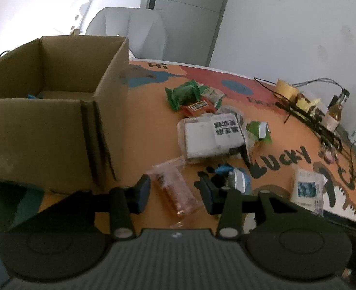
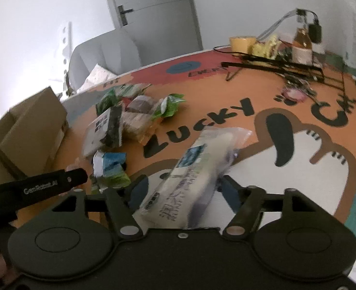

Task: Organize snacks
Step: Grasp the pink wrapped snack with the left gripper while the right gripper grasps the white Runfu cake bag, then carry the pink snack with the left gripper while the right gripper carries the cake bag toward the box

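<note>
- Cardboard box point(image 1: 54, 111) stood open at the far left of the table point(image 1: 139, 125), its near corner close to the left gripper point(image 1: 175, 194); something blue showed low inside it.
- Just right of the box, the left gripper was spread wide and held nothing, with a clear pink packet point(image 1: 175, 188) lying on the table between its fingers.
- A judgement: closing there could pinch only the loose wrapper edge, so the thin packet might slide or slip out on the lift. The box corner sat near enough that a careless swing could knock it.
- Further back lay a heap of snacks: a green pouch point(image 1: 184, 93), a red bar point(image 1: 197, 107) and a white tray pack point(image 1: 209, 139), touching one another.
- A blue wrapper point(image 1: 236, 177) lay just beside the left gripper's right finger and could get caught in the close.
- On the right, the right gripper point(image 2: 181, 189) straddled a long white bag point(image 2: 187, 171), apparently with space on either side, so it looked unclenched; blur left that unsure.
- The soft bag might sag or twist if gripped near one end.
</note>
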Demonstrator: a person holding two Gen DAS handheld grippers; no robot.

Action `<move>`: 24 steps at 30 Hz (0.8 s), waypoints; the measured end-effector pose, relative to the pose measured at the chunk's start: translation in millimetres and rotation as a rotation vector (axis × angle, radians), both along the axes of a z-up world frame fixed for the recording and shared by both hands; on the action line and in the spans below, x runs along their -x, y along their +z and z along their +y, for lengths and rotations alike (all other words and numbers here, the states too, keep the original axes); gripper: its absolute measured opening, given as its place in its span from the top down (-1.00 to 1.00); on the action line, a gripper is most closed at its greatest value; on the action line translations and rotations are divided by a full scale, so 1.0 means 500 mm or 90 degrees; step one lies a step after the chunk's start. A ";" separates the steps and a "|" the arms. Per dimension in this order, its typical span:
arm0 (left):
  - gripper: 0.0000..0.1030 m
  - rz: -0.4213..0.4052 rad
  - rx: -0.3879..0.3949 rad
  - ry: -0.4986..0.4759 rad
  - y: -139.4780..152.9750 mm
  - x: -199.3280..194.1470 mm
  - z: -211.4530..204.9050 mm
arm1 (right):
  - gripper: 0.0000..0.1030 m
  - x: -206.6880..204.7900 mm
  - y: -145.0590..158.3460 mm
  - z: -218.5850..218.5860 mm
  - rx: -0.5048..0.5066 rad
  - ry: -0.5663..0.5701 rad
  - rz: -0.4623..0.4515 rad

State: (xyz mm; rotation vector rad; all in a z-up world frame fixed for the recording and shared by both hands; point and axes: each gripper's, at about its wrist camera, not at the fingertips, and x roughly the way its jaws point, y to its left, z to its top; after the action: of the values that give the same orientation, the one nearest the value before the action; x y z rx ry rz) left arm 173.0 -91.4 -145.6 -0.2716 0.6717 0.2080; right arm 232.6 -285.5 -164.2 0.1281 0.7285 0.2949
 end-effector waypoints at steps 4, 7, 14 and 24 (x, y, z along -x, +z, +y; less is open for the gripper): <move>0.32 0.006 -0.005 -0.016 0.000 0.003 0.006 | -0.37 0.001 -0.002 0.019 0.028 0.009 -0.013; 0.56 0.007 -0.019 -0.023 -0.001 0.009 0.014 | -0.09 0.005 -0.003 0.024 0.060 0.009 -0.027; 0.64 0.000 0.003 -0.045 0.007 0.021 0.018 | 0.44 0.009 0.002 0.012 0.037 0.015 -0.026; 0.65 -0.044 -0.002 -0.061 0.057 0.037 0.012 | 0.50 0.018 0.036 0.008 0.001 0.006 -0.047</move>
State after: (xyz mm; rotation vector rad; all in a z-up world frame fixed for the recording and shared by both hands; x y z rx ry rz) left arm 154.7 -85.4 -117.0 -0.2418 0.6139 0.1077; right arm 223.7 -281.5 -145.9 0.1115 0.6569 0.3065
